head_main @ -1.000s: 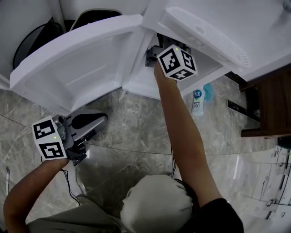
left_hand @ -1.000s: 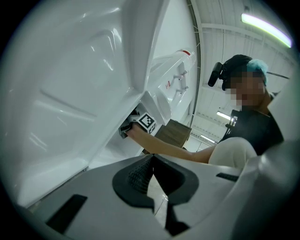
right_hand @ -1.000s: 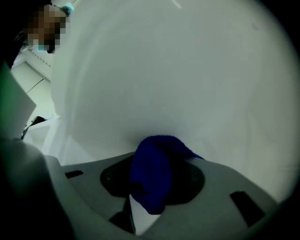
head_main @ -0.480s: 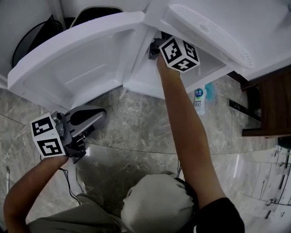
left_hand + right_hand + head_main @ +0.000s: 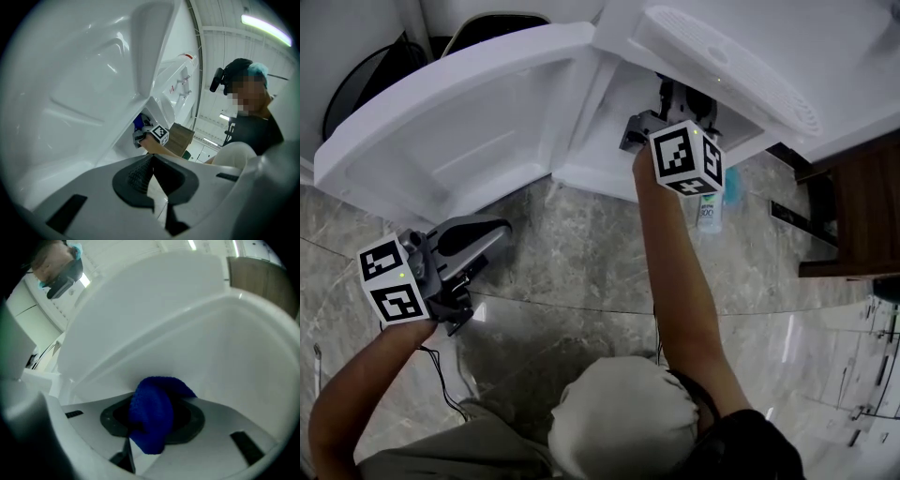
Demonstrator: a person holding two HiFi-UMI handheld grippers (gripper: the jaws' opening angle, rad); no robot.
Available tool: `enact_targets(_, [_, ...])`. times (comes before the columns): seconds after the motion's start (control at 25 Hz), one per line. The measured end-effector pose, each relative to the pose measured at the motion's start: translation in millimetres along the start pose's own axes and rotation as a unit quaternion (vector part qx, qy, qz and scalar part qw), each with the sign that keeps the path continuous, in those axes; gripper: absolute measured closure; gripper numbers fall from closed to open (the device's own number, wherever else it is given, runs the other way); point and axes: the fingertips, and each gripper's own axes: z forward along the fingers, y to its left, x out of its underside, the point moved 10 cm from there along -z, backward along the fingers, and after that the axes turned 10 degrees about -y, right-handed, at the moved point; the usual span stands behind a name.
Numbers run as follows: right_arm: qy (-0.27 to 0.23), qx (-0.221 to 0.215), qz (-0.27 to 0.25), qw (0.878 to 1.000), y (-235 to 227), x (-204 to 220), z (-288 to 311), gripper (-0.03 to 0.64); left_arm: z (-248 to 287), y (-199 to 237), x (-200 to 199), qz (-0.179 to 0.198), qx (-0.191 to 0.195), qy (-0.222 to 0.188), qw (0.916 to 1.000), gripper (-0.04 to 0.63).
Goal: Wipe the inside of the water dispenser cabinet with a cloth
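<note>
The white water dispenser cabinet [image 5: 598, 178] stands open, its door [image 5: 459, 131] swung out to the cabinet's left. Inside the cabinet, the right tongs [image 5: 154, 425] are clamped on a blue cloth [image 5: 149, 404]; outside it, the left tongs [image 5: 150, 159] are pressed together, empty
</note>
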Motion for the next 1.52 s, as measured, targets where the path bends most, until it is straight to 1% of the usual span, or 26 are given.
enact_targets(0.12, [-0.032, 0.064, 0.015, 0.997, -22, -18, -18, 0.493, -3, 2, 4, -0.01, -0.006, -0.002, 0.9999, 0.589])
enact_targets(0.2, [-0.047, 0.091, 0.02, 0.994, -32, -24, -25, 0.494, -3, 1, 6, -0.013, -0.006, 0.002, 0.9999, 0.588])
enact_targets(0.32, [-0.059, 0.104, 0.046, 0.992, -34, -24, -28, 0.494, -2, 1, 7, -0.012, -0.003, 0.004, 0.9999, 0.589])
enact_targets(0.52, [-0.064, 0.122, 0.062, 0.989, -37, -21, -25, 0.494, -1, 1, 5, -0.012, -0.005, -0.001, 0.9999, 0.588])
enact_targets(0.6, [-0.065, 0.131, 0.084, 0.986, -40, -16, -19, 0.494, -1, 2, 5, -0.014, -0.008, -0.003, 0.9999, 0.588])
enact_targets(0.72, [-0.069, 0.161, 0.127, 0.976, -51, -5, -3, 0.494, 1, 1, 7, -0.016, -0.006, -0.001, 0.9998, 0.588])
enact_targets(0.84, [-0.079, 0.199, 0.181, 0.96, -66, 9, 16, 0.494, 3, -2, 4, -0.014, -0.001, -0.001, 0.9999, 0.589])
enact_targets(0.92, [-0.085, 0.218, 0.194, 0.953, -74, 18, 22, 0.494, 4, -3, 1, -0.012, 0.001, -0.004, 0.9999, 0.589])
enact_targets(0.96, [-0.09, 0.217, 0.199, 0.951, -74, 19, 24, 0.494, 3, -3, 0, -0.011, 0.0, -0.006, 0.9999, 0.588])
enact_targets(1.08, [-0.105, 0.198, 0.217, 0.95, -71, 16, 24, 0.494, 2, -3, 0, -0.011, -0.002, -0.01, 0.9999, 0.588])
enact_targets(1.16, [-0.114, 0.193, 0.233, 0.946, -69, 14, 17, 0.494, 0, -2, 2, -0.014, -0.003, -0.008, 0.9999, 0.588])
enact_targets(1.36, [-0.146, 0.195, 0.275, 0.93, -69, 9, 3, 0.494, 1, -1, 4, -0.018, -0.003, -0.006, 0.9998, 0.588])
enact_targets(1.52, [-0.146, 0.216, 0.314, 0.913, -77, 15, 15, 0.494, 3, -2, 1, -0.018, -0.001, -0.014, 0.9997, 0.589])
